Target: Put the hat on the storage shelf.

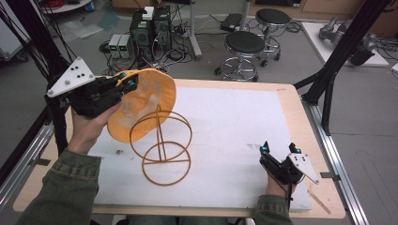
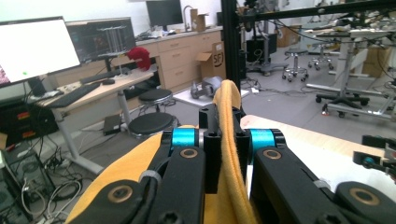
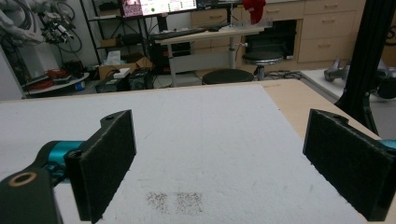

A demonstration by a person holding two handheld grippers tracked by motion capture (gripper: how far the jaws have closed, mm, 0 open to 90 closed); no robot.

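Observation:
An orange-yellow sun hat hangs in the air at the table's left, held by its brim. My left gripper is shut on that brim; in the left gripper view the yellow fabric runs up between the two black pads. Below the hat stands an orange wire hat stand with two rings and a round base, on the white sheet. My right gripper rests near the front right of the sheet, jaws wide open, with nothing between its pads.
A white foam sheet covers most of the wooden table. Black frame posts rise at both table sides. Stools and computer cases stand on the floor beyond the far edge. A faint dark smudge marks the sheet.

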